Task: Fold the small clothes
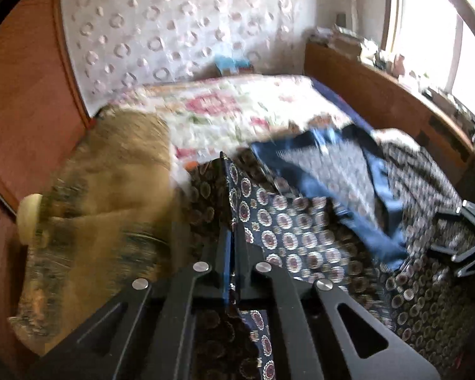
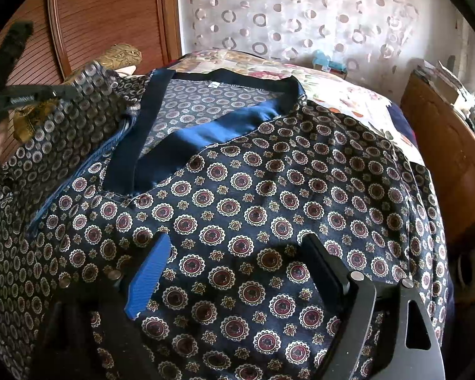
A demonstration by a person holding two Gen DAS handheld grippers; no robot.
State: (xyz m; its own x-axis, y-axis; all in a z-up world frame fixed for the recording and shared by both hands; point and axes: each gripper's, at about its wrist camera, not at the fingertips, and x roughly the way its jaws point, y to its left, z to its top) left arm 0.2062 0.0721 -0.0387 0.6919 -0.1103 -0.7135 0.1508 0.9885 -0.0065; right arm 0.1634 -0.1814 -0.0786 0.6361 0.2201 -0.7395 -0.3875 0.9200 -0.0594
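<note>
The left tongs (image 1: 228, 190) are pinching the top's (image 2: 253, 221) left edge; the right tongs (image 2: 237, 253) are hovering open above it. Folding is barely starting.

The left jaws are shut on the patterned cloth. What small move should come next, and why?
Probably the left gripper should carry the pinched edge of the shirt across its middle. Its jaws are shut on a raised fold, while the right gripper stands open over the flat front, holding nothing, and the shirt lies spread on the bed.
</note>
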